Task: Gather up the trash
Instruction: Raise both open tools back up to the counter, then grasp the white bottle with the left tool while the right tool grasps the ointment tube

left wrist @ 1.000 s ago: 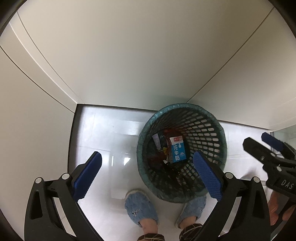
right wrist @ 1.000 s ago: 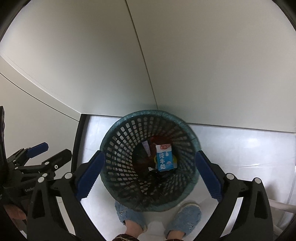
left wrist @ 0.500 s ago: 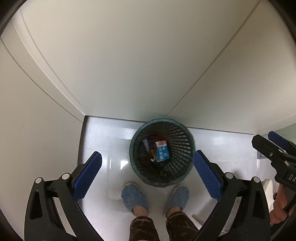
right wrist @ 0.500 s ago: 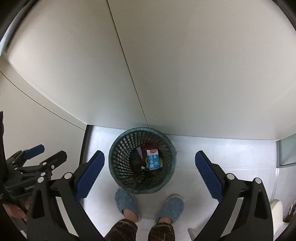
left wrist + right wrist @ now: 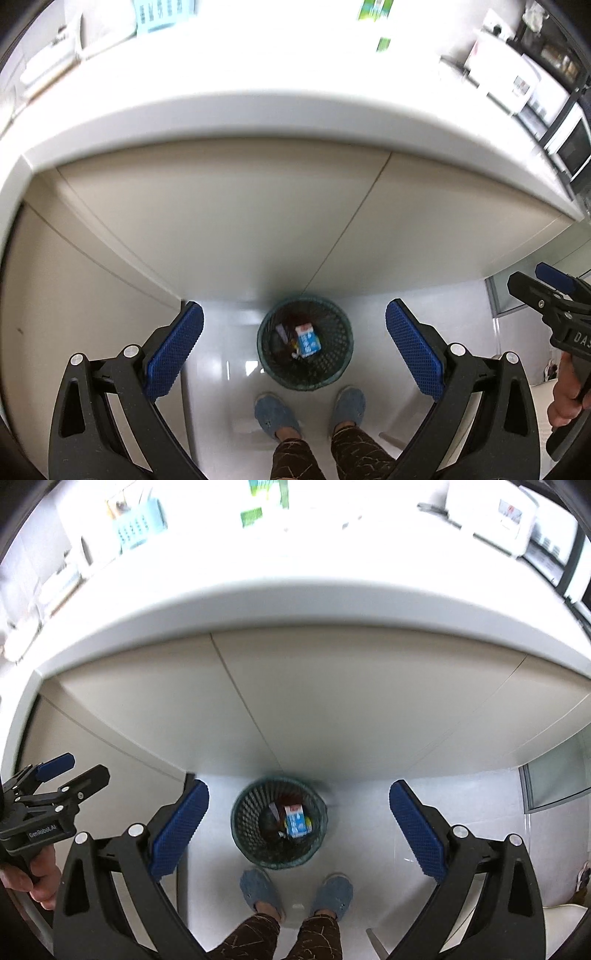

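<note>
Trash bin (image 5: pixel 304 350) sits low centre; our jaws spread, empty; blurred table (image 5: pixel 295 110) clutter could spoil our next grab.

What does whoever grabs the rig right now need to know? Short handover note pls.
Left hand-held gripper: open, holding nothing.
Right hand-held gripper: open, holding nothing.
Both are held high above the floor, pointing down at the green mesh bin, which stands on the white floor against the cabinet front, just ahead of the person's blue slippers.
Done: a blue and white carton and a few other scraps lie in the bin.
Left: the counter above holds blurred items; I cannot tell which are trash. Check there before the next pick.
</note>
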The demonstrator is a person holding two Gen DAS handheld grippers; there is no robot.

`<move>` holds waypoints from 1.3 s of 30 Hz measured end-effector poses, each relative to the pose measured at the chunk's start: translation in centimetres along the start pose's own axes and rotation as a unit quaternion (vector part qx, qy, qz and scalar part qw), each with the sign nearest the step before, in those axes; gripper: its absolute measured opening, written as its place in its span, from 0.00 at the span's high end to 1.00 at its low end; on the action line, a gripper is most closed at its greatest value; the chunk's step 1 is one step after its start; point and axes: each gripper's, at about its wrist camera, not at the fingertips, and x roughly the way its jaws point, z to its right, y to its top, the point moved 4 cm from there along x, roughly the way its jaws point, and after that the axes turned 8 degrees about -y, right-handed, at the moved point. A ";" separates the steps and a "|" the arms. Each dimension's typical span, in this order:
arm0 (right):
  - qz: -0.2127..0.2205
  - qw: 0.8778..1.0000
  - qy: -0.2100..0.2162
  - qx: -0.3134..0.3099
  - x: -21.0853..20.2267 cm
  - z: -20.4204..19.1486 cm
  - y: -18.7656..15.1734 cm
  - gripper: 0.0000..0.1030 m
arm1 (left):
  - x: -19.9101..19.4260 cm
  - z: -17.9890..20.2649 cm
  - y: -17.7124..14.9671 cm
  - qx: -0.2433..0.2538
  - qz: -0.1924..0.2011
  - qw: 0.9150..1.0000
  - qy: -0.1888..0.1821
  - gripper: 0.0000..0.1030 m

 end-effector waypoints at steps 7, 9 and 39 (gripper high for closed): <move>0.023 0.999 -0.003 0.023 -5.7 0.5 4.2 0.09 | -5.3 1.7 5.1 0.029 0.039 0.999 -0.023 0.06; 0.036 0.999 -0.008 0.025 -6.9 0.5 5.2 0.09 | -6.2 2.2 6.4 0.043 0.046 0.998 -0.026 0.06; -0.002 0.998 -0.028 0.054 1.8 4.2 27.7 0.34 | -3.0 6.9 27.2 0.062 0.076 0.995 -0.001 0.06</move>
